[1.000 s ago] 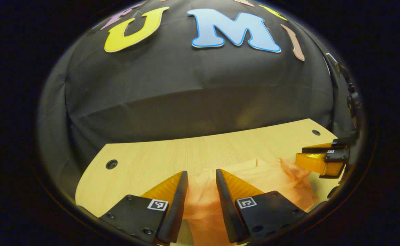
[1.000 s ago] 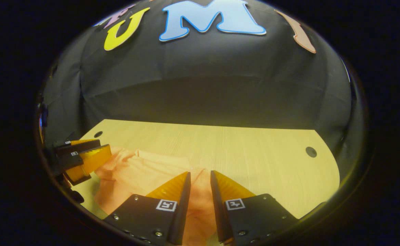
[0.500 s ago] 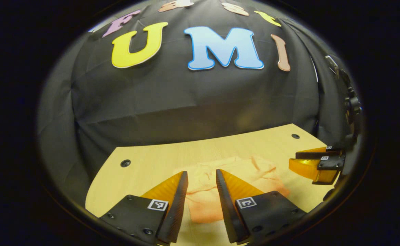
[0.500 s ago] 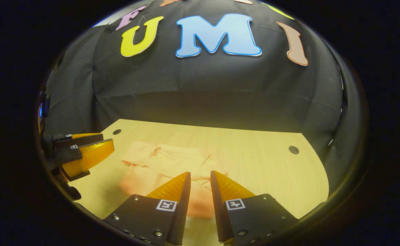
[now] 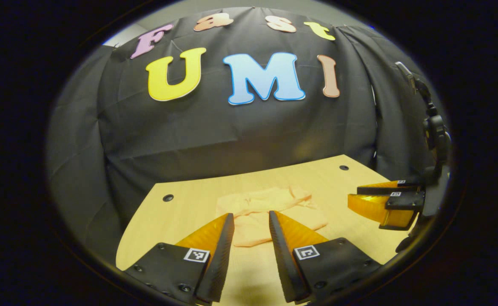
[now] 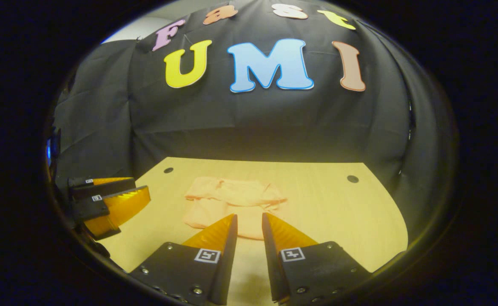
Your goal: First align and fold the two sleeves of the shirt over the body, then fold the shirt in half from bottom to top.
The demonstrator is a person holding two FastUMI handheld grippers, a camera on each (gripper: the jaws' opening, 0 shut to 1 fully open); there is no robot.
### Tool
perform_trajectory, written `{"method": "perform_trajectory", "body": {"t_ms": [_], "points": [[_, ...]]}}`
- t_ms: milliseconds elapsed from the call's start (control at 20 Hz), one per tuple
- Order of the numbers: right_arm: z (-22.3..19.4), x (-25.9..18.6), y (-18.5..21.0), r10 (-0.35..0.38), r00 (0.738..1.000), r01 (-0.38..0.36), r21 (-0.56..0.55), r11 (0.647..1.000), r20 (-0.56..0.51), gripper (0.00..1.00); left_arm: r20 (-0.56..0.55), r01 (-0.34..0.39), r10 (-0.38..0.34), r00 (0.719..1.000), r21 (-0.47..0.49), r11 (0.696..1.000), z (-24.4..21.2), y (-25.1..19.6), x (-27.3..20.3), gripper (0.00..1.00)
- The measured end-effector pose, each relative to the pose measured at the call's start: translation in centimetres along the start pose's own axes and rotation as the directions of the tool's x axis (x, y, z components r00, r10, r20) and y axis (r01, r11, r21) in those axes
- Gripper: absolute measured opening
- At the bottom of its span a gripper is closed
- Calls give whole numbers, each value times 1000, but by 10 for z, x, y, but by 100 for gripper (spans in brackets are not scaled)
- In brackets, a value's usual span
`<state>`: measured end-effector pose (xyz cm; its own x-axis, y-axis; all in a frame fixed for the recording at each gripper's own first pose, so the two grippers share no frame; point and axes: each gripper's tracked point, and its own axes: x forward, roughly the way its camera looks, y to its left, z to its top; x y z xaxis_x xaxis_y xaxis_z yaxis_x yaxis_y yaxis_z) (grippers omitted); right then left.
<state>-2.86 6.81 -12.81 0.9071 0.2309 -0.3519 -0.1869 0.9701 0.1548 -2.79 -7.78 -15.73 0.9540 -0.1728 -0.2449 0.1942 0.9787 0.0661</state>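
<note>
In the left gripper view the left tool [image 5: 251,216], fingers apart and empty, hides the shirt's [image 5: 274,204] near edge; the shirt lies folded on the table [image 5: 180,212], and the right tool [image 5: 378,199], cut off, hangs right of the shirt. In the right gripper view the right tool [image 6: 249,216], also apart and empty, covers the shirt's [image 6: 231,197] near hem, with the left tool [image 6: 121,199] left of the shirt, the wood table [image 6: 338,212] under it and black cloth [image 6: 274,123] behind.

Dim warm light, sharp centre, strong fisheye bending, dark soft edges

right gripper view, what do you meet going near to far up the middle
right gripper → folded shirt → bare table → black cloth wall
</note>
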Motion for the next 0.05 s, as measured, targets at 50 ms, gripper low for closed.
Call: {"method": "perform_trajectory", "body": {"t_ms": [50], "points": [[-3, -10, 3, 1, 1000, -1, 6, 1000, -1, 37, -1, 8, -8, 1000, 2, 1000, -1, -4, -10, 63]]}}
